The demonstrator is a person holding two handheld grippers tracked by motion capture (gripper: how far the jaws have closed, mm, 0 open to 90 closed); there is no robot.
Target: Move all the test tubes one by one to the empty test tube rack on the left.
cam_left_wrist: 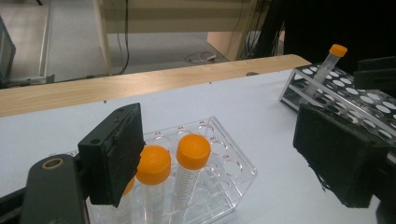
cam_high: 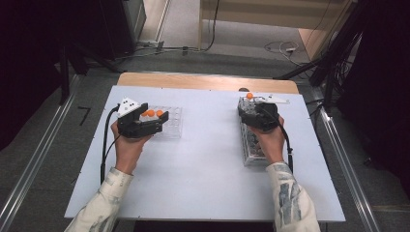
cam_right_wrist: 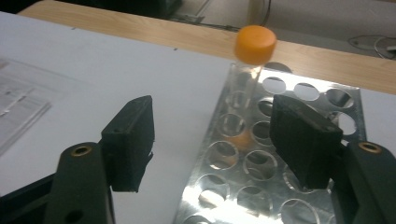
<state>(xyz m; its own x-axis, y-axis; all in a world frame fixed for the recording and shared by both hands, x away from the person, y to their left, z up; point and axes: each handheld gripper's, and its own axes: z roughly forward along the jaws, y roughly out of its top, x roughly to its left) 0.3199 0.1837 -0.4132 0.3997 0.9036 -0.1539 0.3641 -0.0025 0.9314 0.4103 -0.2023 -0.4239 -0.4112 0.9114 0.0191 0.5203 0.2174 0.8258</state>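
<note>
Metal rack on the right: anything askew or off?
The lone orange-capped tube leans in the metal rack at its far end rather than standing upright; the left gripper view shows the same tilt. Both grippers are open and clear of it. The tubes in the clear rack stand straight. Nothing spilled or damaged.

Red marks on the clear rack (cam_left_wrist: 233, 158) — too small to read.

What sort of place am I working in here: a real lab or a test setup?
Probably a recording setup staged as a lab bench: a white table bearing a clear tube rack with orange-capped tubes and a metal rack, with loose cables on the floor.
</note>
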